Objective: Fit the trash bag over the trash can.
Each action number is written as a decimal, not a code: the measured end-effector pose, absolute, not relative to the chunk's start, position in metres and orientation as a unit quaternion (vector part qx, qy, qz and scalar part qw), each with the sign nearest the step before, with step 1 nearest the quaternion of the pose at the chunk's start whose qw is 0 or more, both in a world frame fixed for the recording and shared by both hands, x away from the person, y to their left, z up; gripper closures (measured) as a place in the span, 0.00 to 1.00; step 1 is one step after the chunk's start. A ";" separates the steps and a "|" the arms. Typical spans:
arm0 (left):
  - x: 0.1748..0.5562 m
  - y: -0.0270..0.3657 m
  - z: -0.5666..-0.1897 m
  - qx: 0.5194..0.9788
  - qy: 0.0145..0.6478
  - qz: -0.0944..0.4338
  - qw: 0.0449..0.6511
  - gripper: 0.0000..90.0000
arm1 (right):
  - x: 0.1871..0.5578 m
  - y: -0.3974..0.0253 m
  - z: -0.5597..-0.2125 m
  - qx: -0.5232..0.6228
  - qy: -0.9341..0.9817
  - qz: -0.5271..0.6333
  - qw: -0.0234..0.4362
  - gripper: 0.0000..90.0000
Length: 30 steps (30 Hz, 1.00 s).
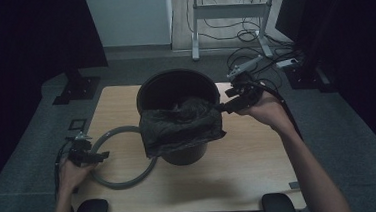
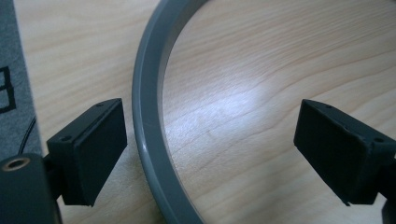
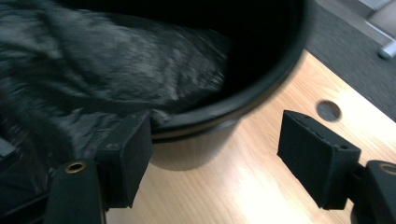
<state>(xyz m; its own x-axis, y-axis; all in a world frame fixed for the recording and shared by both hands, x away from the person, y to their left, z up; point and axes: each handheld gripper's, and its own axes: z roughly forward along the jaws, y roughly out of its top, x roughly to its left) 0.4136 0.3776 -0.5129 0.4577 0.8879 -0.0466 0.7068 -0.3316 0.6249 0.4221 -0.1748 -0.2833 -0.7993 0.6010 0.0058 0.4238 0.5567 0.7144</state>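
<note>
- Bin bag [image 1: 180,124] – black plastic, draped half over the near rim of the black bin [image 1: 175,89] at mid-table, part tucked inside, part hanging down the front; prob. being fitted as a liner.
- Right tongs [image 1: 224,107] at the bin's right rim, by the bag's edge; right gripper view shows them [image 3: 215,156] spread wide, gripping nothing – rim and bag sit by the left jaw.
- Grey ring [image 1: 122,158] lies flat on the table [image 1: 240,162], left of the bin, touching its base – likely the hoop to clamp the bag.
- Left tongs [image 1: 98,156] released too, straddling the ring's [image 2: 149,126] band w/o closing.
- Loose bag folds cover the near rim – in the ring's way.
- Beyond: desk legs [image 1: 194,30], floor cables [image 1: 243,34].
</note>
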 end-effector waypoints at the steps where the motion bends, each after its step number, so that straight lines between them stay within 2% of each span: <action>1: 0.413 0.377 -0.507 0.802 0.494 0.155 0.297 0.10 | 0.420 -0.174 -0.282 0.290 0.874 0.371 0.122 0.28; 5: 0.410 0.373 -0.483 0.810 0.476 0.152 0.307 0.10 | 0.424 -0.176 -0.279 0.300 0.874 0.348 0.159 0.28; 8: 0.409 0.366 -0.464 0.821 0.456 0.146 0.310 0.12 | 0.430 -0.179 -0.280 0.306 0.870 0.350 0.163 0.28; 13: 0.406 0.350 -0.434 0.836 0.425 0.142 0.316 0.12 | 0.435 -0.180 -0.281 0.304 0.866 0.365 0.154 0.29; 21: 0.400 0.323 -0.383 0.852 0.364 0.108 0.361 0.12 | 0.430 -0.176 -0.275 0.292 0.859 0.392 0.148 0.29; 30: 0.391 0.287 -0.325 0.871 0.297 0.119 0.372 0.12 | 0.419 -0.164 -0.268 0.265 0.863 0.410 0.131 0.29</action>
<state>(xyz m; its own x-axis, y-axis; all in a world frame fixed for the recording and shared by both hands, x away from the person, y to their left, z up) 0.3908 0.2874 -0.3246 0.7949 0.6066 -0.0143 0.4296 -0.5459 0.7194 0.4192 -0.1636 -0.2678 -0.8254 0.5645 -0.0090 0.3494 0.5234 0.7772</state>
